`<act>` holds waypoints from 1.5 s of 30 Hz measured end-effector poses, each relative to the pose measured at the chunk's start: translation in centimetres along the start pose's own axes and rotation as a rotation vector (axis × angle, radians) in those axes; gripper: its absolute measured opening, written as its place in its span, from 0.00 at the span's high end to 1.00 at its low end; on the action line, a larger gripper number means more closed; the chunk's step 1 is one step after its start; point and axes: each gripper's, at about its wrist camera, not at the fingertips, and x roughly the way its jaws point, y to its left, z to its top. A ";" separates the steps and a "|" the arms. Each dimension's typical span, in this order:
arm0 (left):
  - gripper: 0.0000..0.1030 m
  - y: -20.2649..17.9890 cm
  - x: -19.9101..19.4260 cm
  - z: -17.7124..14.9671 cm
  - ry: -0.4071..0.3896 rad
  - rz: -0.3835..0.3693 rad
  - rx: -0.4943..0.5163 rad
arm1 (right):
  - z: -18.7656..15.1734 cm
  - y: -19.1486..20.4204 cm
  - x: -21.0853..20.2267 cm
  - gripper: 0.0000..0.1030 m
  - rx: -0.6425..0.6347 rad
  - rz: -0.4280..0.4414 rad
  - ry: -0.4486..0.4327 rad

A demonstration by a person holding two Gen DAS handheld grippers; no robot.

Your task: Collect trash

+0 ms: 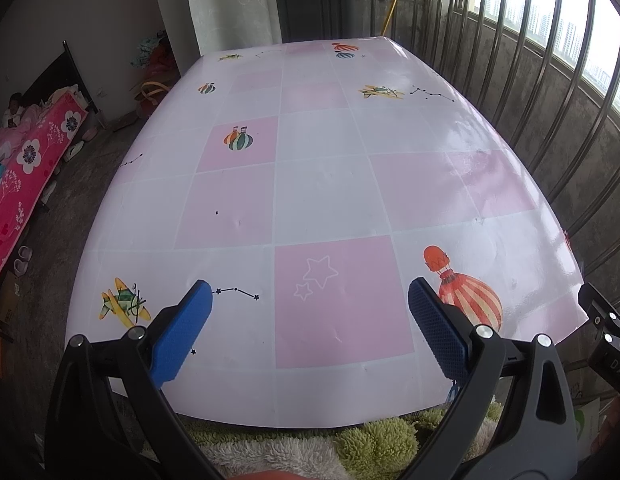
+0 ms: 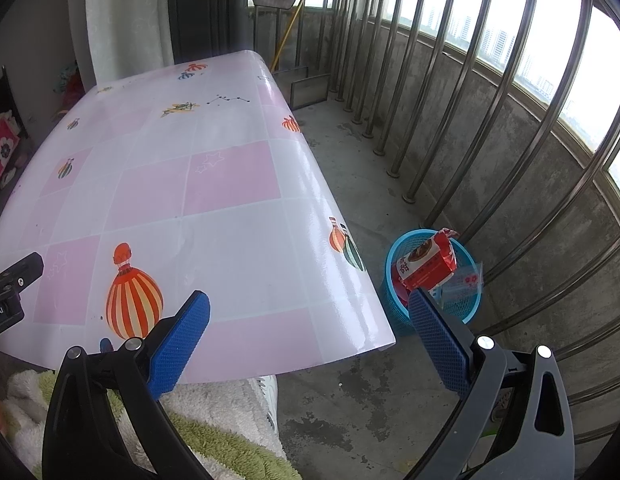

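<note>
Two grippers: both spread wide, holding nothing.
Left gripper (image 1: 310,316): hovers over the near edge of the table (image 1: 322,196).
Right gripper (image 2: 310,320): hangs at the table's right corner, above the floor.
Trash: red wrapper (image 2: 428,260) sits in the blue basket (image 2: 394,312), on the floor beside the table.
Railing (image 2: 450,120): far right.

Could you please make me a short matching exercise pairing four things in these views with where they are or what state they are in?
Things:
1. red snack packet
2. blue mesh basket
3. left gripper
4. tablecloth

Places or states:
A. open, holding nothing
B. on the concrete floor beside the table
C. spread over the table
D. sticking out of the basket top

Pairs: 1-D, 2-B, 3-A, 4-C
</note>
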 end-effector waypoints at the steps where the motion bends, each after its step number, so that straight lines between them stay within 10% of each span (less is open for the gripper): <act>1: 0.09 0.0 0.0 0.0 0.000 0.000 0.000 | 0.0 0.1 0.0 0.06 0.000 0.001 0.000; 45: 0.09 0.0 0.0 0.0 0.000 0.000 0.000 | 0.1 0.3 0.1 0.06 0.001 0.009 -0.001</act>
